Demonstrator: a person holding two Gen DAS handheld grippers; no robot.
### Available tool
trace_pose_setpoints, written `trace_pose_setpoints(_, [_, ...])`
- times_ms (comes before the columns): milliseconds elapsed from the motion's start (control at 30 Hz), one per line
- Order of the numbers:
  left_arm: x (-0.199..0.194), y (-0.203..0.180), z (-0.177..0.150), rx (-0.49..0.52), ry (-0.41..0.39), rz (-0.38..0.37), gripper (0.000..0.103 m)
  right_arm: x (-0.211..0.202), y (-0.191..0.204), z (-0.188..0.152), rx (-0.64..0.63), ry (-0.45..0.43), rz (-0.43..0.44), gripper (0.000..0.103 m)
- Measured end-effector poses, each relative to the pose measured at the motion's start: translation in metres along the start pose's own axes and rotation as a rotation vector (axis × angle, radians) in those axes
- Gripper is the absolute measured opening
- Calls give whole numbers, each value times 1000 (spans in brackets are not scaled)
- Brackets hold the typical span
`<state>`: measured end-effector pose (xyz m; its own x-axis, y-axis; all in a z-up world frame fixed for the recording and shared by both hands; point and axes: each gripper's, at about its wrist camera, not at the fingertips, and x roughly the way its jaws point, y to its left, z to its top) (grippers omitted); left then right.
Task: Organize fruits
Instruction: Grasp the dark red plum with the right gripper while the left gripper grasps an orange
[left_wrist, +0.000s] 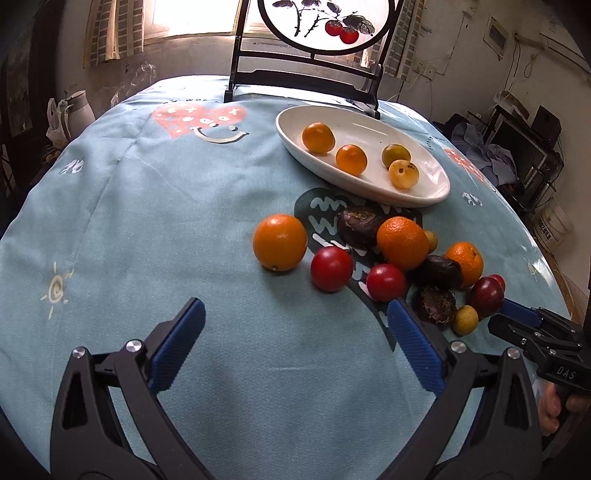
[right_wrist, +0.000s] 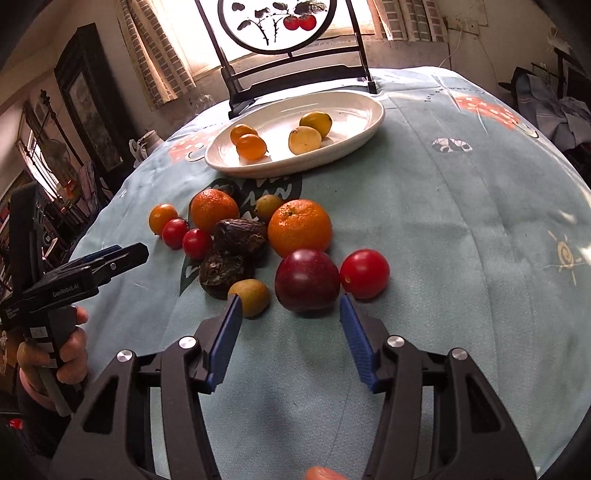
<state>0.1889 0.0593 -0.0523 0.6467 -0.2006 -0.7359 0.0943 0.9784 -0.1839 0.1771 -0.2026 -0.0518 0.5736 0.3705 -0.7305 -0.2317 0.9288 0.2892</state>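
A white oval plate holds several small orange and yellow fruits. In front of it on the tablecloth lies a loose pile: oranges, red tomatoes, dark wrinkled fruits, small yellow-green fruits and a dark red plum. My left gripper stands wide open over bare cloth, with the tomatoes just ahead. My right gripper is open, its tips either side of the plum's near edge, with no pad pressing on it.
A dark wooden stand with a round painted panel rises behind the plate. The round table drops away on all sides. A person's hand holds the left gripper's handle. A white jug and room clutter lie beyond the table.
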Motion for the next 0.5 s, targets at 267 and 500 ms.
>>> trace_pose_setpoints(267, [-1,-2,0,12,-6,1,101,9,-3,9,26,13,-11,47])
trace_pose_setpoints(500, [0,-1,0,11,3,1,101,18,-3,16,20,29,-35,43])
